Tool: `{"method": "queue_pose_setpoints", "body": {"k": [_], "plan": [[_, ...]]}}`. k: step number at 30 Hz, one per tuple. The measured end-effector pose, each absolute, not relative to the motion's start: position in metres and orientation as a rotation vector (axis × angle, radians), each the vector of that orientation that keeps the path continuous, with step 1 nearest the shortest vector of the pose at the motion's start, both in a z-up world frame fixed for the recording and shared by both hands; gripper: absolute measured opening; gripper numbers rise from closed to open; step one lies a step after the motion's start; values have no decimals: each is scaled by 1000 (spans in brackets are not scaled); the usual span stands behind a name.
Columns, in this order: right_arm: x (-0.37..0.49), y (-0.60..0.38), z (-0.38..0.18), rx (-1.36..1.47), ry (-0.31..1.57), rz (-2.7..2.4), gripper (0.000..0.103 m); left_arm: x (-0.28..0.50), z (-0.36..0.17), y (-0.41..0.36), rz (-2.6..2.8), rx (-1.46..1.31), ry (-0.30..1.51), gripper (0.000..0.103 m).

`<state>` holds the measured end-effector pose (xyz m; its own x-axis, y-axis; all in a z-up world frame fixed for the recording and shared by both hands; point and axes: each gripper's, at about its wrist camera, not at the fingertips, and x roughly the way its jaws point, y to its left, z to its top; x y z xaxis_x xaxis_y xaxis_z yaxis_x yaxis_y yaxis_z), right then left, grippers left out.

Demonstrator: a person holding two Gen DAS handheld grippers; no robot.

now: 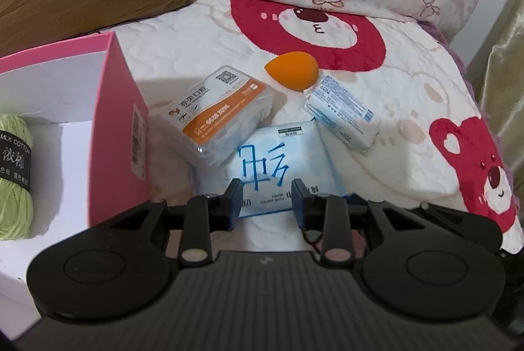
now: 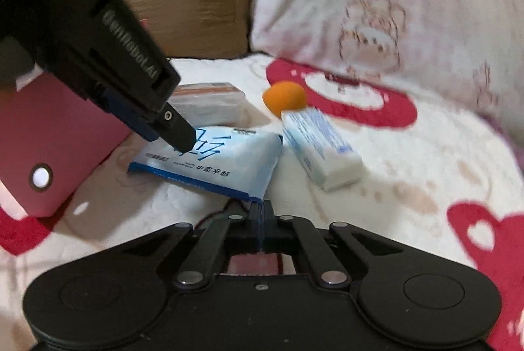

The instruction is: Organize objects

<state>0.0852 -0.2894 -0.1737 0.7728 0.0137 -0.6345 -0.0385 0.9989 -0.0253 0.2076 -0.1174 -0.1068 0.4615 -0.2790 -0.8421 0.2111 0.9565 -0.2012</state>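
Wet-wipe pack point(image 1: 278, 161) lay on bed blanket point(image 1: 409, 95) beside pink box point(image 1: 114, 108). Left gripper point(image 1: 267, 198) jaws slightly apart, straddling pack's near end; right gripper point(image 2: 260, 213) jaws together, empty. Advice: seat pads deeper before clamping, then lift into box.

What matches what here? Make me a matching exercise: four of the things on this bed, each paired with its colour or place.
Things:
1. yarn ball
2. makeup sponge
3. wipes pack
4. floss box

Descriptions:
A. big blue characters on it
B. green, inside the pink box
C. orange-and-white label on top
D. plain orange all over

Pairs: 1-B, 2-D, 3-A, 4-C
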Motion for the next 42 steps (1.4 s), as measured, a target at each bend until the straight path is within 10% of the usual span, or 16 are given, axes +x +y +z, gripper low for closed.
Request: {"method": "queue_pose_setpoints", "body": {"k": [10, 16, 26, 30, 38, 42], "plan": [[96, -313, -173, 271, 734, 162, 59, 227, -127, -123, -204, -58, 1109, 41], [133, -314, -188, 295, 779, 162, 60, 231, -129, -118, -183, -122, 1126, 53], [113, -314, -175, 257, 746, 84, 4, 222, -126, -113, -168, -253, 1090, 59], [107, -325, -178, 316, 764, 110, 4, 221, -130, -111, -166, -320, 1079, 59], [114, -336, -192, 482, 777, 114, 35, 227, -133, -121, -120, -185, 1049, 60], [118, -333, -197, 525, 766, 123, 39, 234, -137, -121, -147, -196, 1044, 79]]}}
